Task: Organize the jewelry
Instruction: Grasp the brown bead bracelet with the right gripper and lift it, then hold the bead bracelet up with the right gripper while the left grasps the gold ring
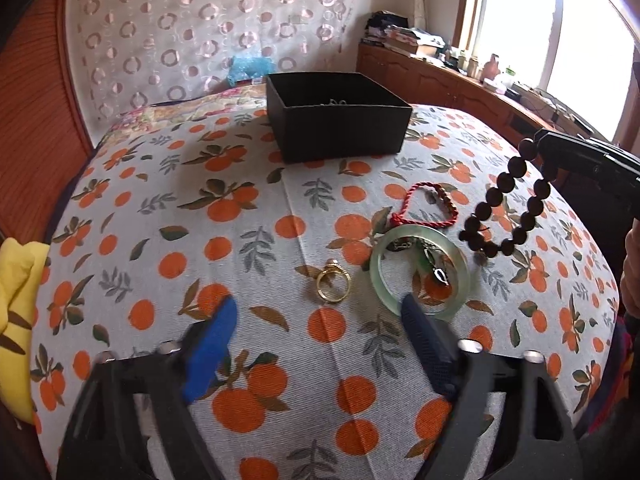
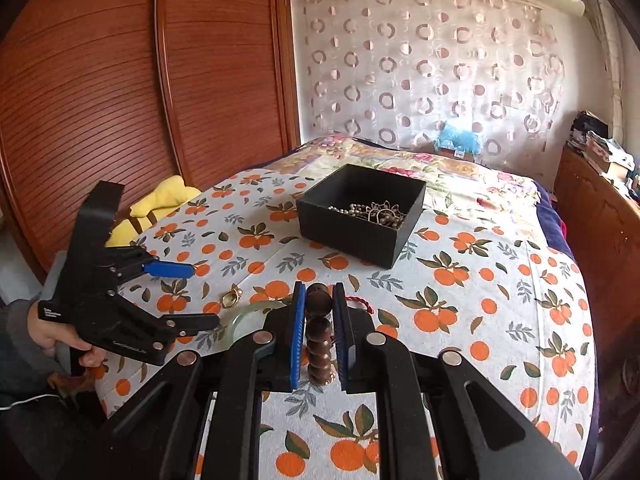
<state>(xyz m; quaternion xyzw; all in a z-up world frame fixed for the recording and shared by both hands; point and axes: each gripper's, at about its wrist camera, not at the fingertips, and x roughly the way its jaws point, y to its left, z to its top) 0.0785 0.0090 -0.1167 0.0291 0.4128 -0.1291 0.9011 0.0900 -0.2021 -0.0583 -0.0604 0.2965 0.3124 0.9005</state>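
Note:
A black open box point(image 1: 340, 120) stands on the orange-print cloth; in the right wrist view the box point(image 2: 360, 216) holds pearl and gold chains point(image 2: 372, 212). My right gripper point(image 2: 319, 300) is shut on a dark wooden bead bracelet point(image 2: 319, 340), which hangs above the cloth in the left wrist view point(image 1: 508, 204). My left gripper point(image 1: 320, 320) is open and empty, just short of a gold ring point(image 1: 332, 284) and a green jade bangle point(image 1: 380, 276). A pendant chain point(image 1: 434, 264) lies inside the bangle. A red cord bracelet point(image 1: 428, 208) lies behind it.
The cloth covers a bed point(image 2: 500, 280). A yellow cushion point(image 1: 16, 304) lies at its left edge. A wooden wardrobe point(image 2: 120, 100) stands left, a patterned curtain point(image 2: 440, 68) behind, and a cluttered wooden cabinet point(image 1: 460, 80) under the window at right.

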